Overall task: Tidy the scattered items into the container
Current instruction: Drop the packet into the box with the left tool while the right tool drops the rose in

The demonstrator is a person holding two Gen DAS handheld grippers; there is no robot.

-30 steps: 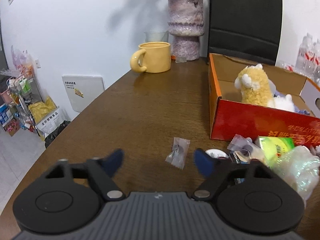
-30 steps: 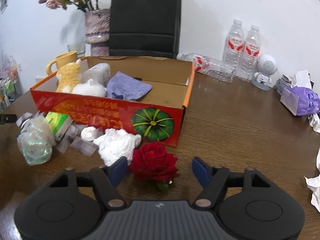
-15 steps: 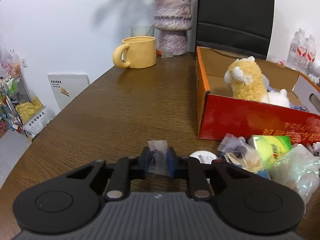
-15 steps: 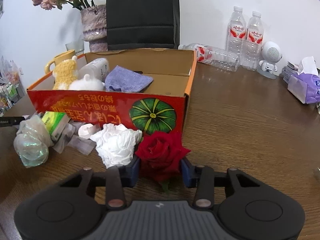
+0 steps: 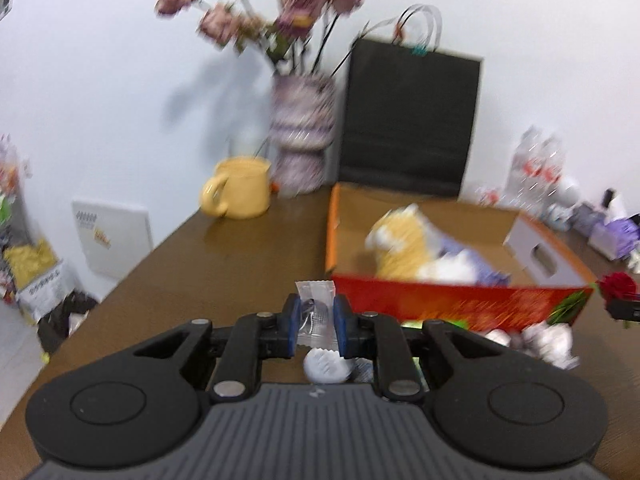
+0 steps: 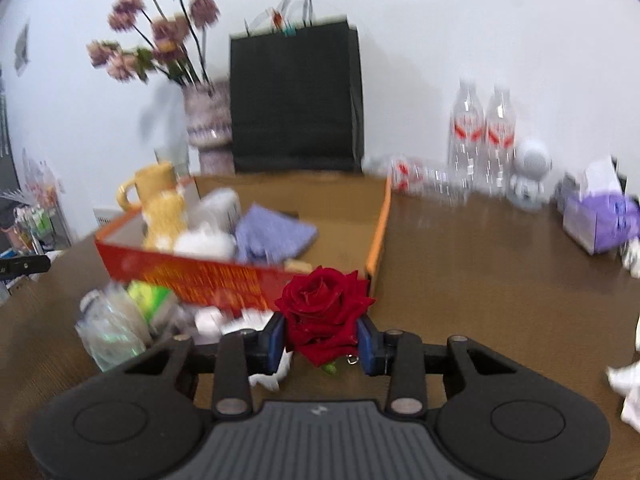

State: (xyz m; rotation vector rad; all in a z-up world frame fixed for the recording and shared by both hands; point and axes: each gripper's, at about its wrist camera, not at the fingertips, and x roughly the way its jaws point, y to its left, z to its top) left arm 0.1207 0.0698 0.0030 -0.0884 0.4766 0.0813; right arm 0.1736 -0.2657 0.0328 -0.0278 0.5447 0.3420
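Observation:
My left gripper (image 5: pixel 315 312) is shut on a small clear sachet (image 5: pixel 315 290), which hangs lifted above the brown table just left of the red cardboard box (image 5: pixel 440 300). My right gripper (image 6: pixel 322 336) has a red rose (image 6: pixel 324 304) between its pads. Its jaws are closing on the bloom, held up in front of the box's near right corner (image 6: pixel 370 268). The box holds a yellow plush toy (image 5: pixel 404 240), a white plush and a purple cloth (image 6: pixel 272 232). Along its front lie a crumpled tissue (image 6: pixel 244 324), a green packet (image 6: pixel 150 296) and a clear plastic bag (image 6: pixel 108 328).
A yellow mug (image 5: pixel 240 188), a vase of flowers (image 5: pixel 302 136) and a black paper bag (image 5: pixel 408 120) stand behind the box. Water bottles (image 6: pixel 480 128), a white figurine (image 6: pixel 530 172), a purple tissue box (image 6: pixel 600 220) and crumpled paper (image 6: pixel 628 392) sit to the right.
The left jaws closed on the sachet and the right jaws on the rose. Both grippers then rose from the table and tilted up with their items.

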